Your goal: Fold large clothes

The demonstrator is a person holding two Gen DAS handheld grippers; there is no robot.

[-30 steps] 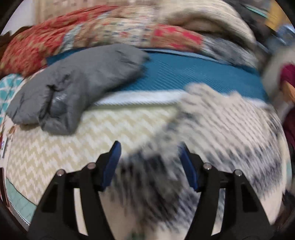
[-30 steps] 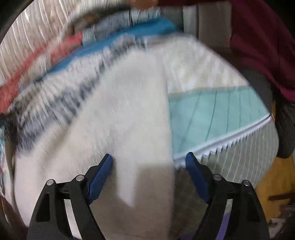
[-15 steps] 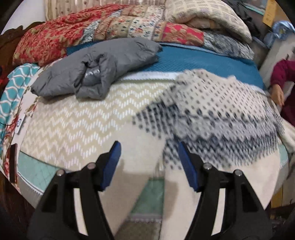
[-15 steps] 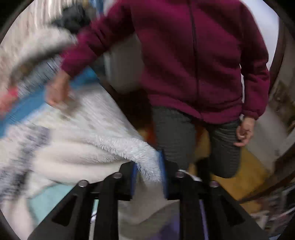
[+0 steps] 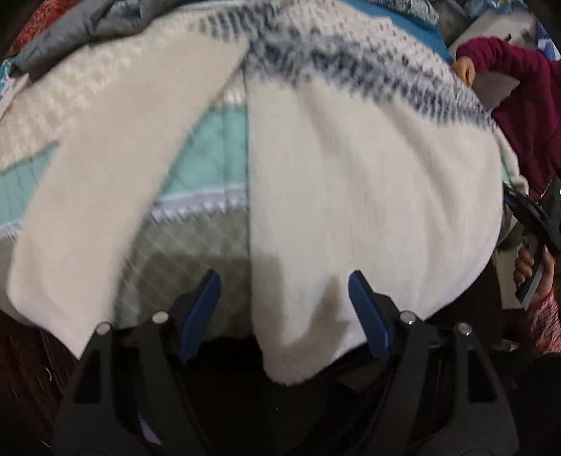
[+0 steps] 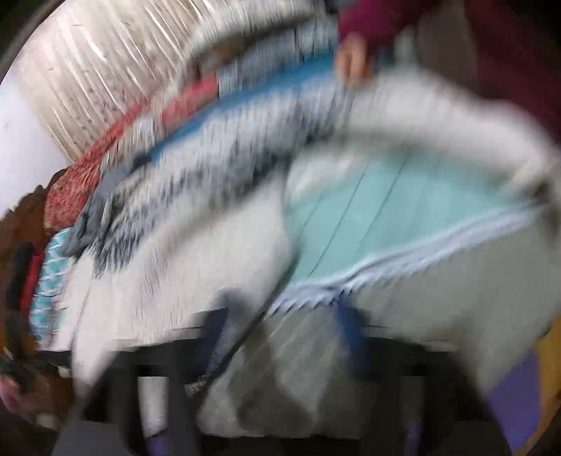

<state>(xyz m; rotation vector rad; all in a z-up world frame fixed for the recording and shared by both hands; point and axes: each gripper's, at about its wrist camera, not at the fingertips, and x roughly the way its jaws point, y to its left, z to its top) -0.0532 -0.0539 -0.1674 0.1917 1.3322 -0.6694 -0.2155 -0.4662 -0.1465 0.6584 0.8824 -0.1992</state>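
Observation:
A large cream fleece sweater (image 5: 368, 168) with a dark dotted band across the chest lies spread on the bed, hem hanging over the near edge. Its cream sleeve (image 5: 105, 168) runs down the left. My left gripper (image 5: 284, 308) is open, its blue pads either side of the hem's left corner, not closed on it. In the blurred right wrist view the sweater (image 6: 168, 266) lies at left and a cream sleeve (image 6: 438, 122) arcs across the upper right. My right gripper (image 6: 284, 329) looks open with nothing between its blue pads.
A teal and chevron quilt (image 5: 217, 147) covers the bed. A grey jacket (image 5: 70, 31) lies at the far left. A person in a maroon top (image 5: 526, 105) stands at the right and holds the sweater's far shoulder (image 6: 350, 66). Red patterned bedding (image 6: 70, 182) is piled behind.
My left gripper has moved down and in to the sweater's hem at the bed edge. My right gripper has let go of the fleece it pinched and swung back toward the bed.

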